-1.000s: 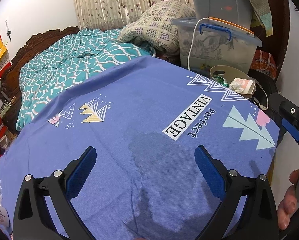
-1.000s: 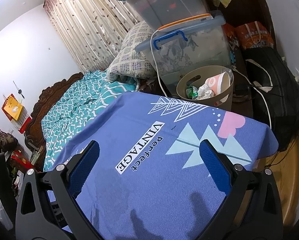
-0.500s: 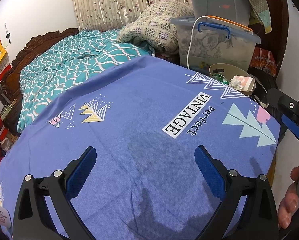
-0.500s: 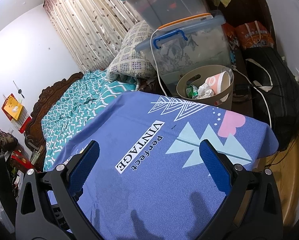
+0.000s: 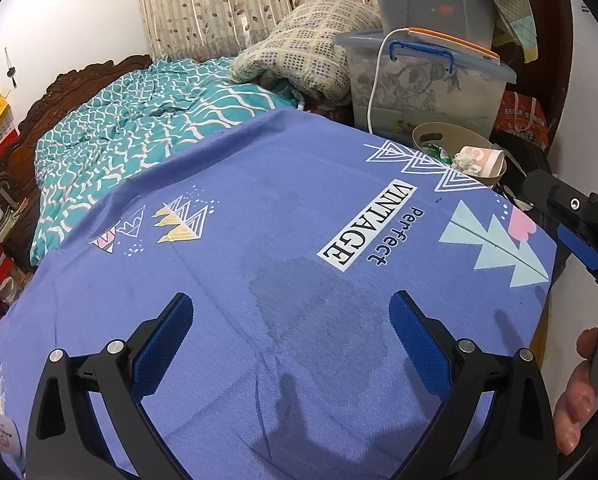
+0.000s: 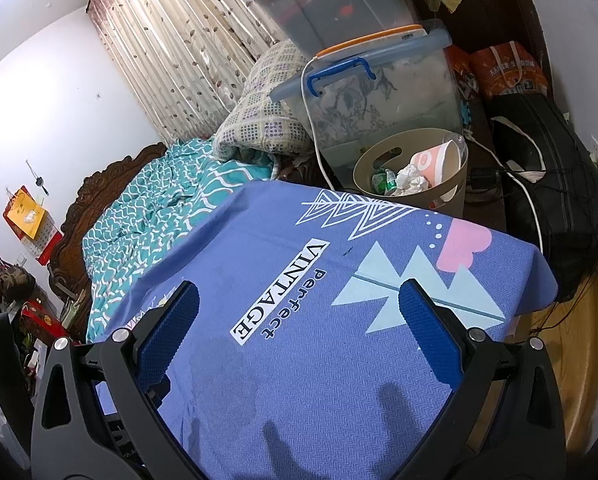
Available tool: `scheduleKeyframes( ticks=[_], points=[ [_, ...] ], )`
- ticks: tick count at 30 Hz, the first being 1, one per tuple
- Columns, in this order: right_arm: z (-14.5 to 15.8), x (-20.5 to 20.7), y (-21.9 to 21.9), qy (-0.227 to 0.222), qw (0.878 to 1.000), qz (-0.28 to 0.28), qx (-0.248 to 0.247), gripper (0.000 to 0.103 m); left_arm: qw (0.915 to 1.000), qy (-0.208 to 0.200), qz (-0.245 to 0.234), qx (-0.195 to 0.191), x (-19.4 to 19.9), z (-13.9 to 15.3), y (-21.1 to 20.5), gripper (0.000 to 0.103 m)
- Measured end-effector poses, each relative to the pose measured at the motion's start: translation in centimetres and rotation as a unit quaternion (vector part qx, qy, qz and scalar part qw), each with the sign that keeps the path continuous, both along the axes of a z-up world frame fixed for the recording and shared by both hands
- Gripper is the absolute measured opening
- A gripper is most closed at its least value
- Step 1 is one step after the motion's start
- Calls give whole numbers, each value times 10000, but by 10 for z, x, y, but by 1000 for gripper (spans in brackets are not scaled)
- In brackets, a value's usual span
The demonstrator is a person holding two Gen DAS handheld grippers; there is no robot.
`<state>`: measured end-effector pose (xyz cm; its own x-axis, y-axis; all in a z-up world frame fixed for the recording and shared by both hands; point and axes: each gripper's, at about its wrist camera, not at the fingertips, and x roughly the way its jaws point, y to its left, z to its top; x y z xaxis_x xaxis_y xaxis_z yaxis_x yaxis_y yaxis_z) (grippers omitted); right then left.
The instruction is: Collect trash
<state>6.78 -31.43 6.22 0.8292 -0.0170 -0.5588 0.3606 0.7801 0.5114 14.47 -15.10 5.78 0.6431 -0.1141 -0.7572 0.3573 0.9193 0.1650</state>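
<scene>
Noting bin [image 6: 455,196] base hidden behind cloth [image 6: 339,360] | trash [image 6: 409,182] inside bin, beyond our right gripper [image 6: 299,320] | both grippers, left [image 5: 291,332] too, spread, empty

A beige bin [image 6: 455,196] beyond the table's far edge holds crumpled paper [image 6: 411,182]; a tilted cup [image 6: 433,162]; green wrappers [image 6: 384,180].

Walls: plain white walls [image 6: 59,92] were seen at 10 o'clock.
Window: leaf-patterned curtains [image 5: 219,4] were drawn shut at 12 o'clock.
Bed: a carved dark wooden headboard [image 5: 79,84] and a teal patterned cover [image 5: 139,132] were seen at 10 o'clock.
Table: a blue printed cloth [image 5: 279,220] was spread across the middle.
Floor: yellowish flooring [image 6: 571,344] was visible at 4 o'clock.
Storage: clear lidded boxes [image 6: 379,92] were stacked at 1 o'clock.
</scene>
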Motion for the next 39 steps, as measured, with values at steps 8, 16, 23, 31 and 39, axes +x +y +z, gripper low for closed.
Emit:
scheduleKeyframes(
  ticks=[8,16,23,31,39],
  points=[
    [-1,1,0,-4,10000,-5,16,99,10000,57,-3,20,0,-2,-2,95],
    [-4,4,-1,27,10000,53,62,99,10000,40,26,2,-2,-1,-1,95],
    [-3,2,-1,17,10000,54,53,99,10000,34,79,1,-1,0,1,95],
    [-1,2,2,24,10000,93,16,99,9999,40,105,-24,-1,-1,5,95],
    [-1,2,3,20,10000,94,-7,99,9999,33,94,-40,-2,-1,5,95]
  ],
)
